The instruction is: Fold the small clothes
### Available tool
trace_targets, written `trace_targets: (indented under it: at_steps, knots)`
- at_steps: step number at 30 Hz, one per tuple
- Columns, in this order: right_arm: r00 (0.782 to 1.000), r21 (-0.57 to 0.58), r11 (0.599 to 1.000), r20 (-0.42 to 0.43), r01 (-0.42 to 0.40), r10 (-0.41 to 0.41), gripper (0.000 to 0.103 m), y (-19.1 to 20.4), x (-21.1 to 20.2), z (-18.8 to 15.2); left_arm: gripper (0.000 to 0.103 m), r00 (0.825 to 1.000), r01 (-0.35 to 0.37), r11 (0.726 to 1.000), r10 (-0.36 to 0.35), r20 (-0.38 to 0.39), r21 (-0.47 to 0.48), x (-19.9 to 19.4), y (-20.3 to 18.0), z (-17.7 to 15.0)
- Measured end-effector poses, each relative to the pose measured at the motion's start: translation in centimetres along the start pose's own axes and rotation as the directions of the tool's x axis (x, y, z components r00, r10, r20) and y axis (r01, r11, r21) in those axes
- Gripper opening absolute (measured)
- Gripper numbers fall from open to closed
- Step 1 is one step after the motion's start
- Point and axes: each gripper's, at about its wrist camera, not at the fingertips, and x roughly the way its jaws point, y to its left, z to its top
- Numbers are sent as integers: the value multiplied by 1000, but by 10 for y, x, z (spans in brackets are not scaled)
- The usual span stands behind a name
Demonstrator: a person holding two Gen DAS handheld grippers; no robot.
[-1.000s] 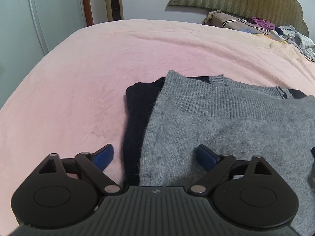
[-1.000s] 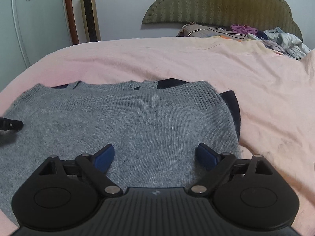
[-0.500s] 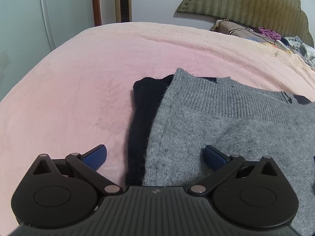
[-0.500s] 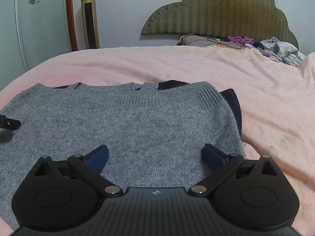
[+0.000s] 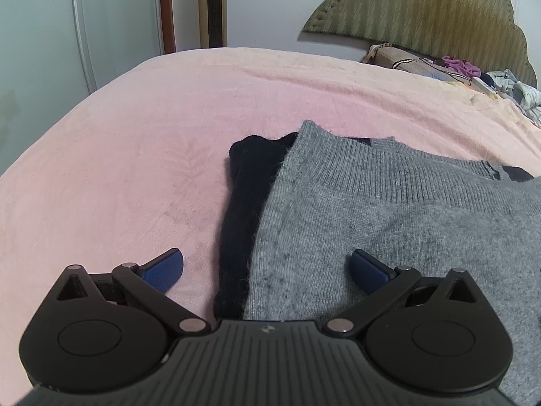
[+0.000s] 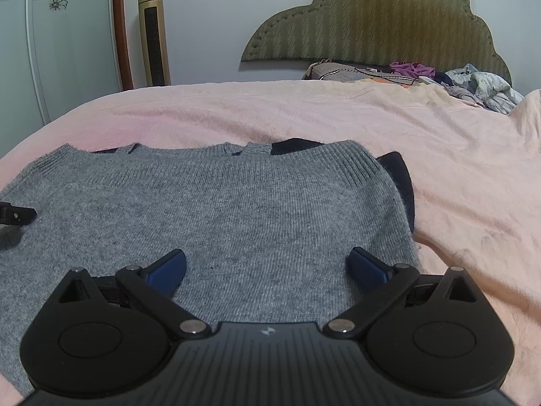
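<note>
Both grippers have spread their jaws a little wider than a second ago and tipped up, so more of the far wall shows. Nearest, the left gripper [image 5: 267, 264] hangs released, empty, over the left edge of the grey knit sweater [image 5: 389, 223]; the right gripper [image 6: 267, 264] hangs equally wide and empty above the sweater's right half. That folded sweater lies flat on the pink blanket [image 6: 338, 111], with a dark garment [image 5: 243, 209] showing from under it. Farther off, loose clothes [image 6: 473, 84] sit heaped by the headboard [image 6: 372, 23].
</note>
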Motion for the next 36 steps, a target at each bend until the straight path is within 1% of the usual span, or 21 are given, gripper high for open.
trace_targets:
  at_steps: [4,8,16,18,21,36]
  knots:
    - [1000,5,1000,4,2,-2,103,0,0,0,103,1000,3,1000,-3,24,-7,-1,1,-4]
    - [1000,11,1000,13,11,-11,103,1,-2,-3,103,999,2,999,0,52,-37,-3,2,-9]
    - [1000,19,1000,10,7,-7,103,2,-2,-4,103,991,-72,994,80,102,-77,-12,-8,-21]
    - [1000,19,1000,10,7,-7,103,2,-1,-4,103,992,-74,994,81,99,-78,-12,-8,-21]
    - [1000,20,1000,10,7,-7,103,2,-1,-4,103,994,-46,993,56,97,-106,-11,-2,-21]
    - [1000,21,1000,11,7,-7,103,2,-1,-4,103,994,-50,994,60,96,-100,-10,-3,-21]
